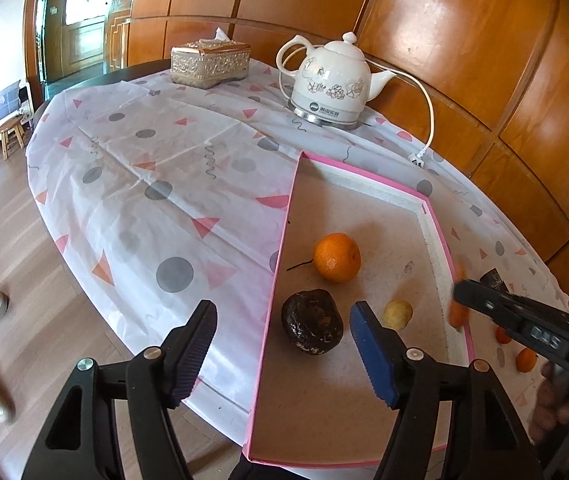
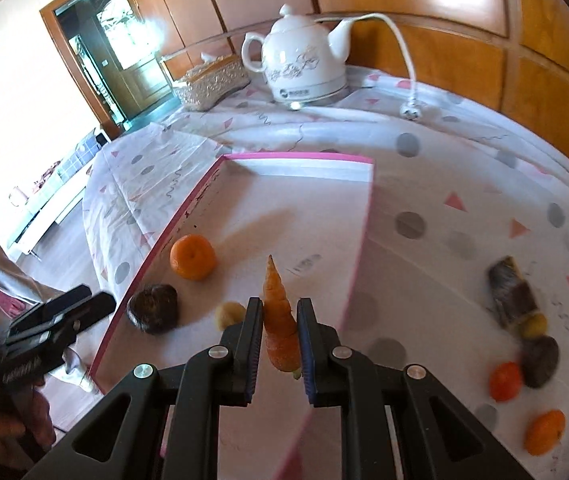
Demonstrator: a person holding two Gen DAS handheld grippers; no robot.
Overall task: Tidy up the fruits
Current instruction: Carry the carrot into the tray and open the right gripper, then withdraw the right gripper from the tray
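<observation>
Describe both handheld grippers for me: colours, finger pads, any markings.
Both are black plastic clamp-style tools. The left gripper has two angled fingers with ribbed pads, one looking blue, the other darker, and silver pivot screws. The right gripper matches, with blue-edged ribbed pads. Its black body carries white lettering, too blurred to read.

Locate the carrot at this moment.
In the right wrist view the carrot is clamped in the right tongs, tip forward, over the pink-edged box, right of the small yellow fruit.

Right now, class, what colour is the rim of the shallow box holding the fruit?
Pink; the box rim shows best in the left wrist view.
</observation>
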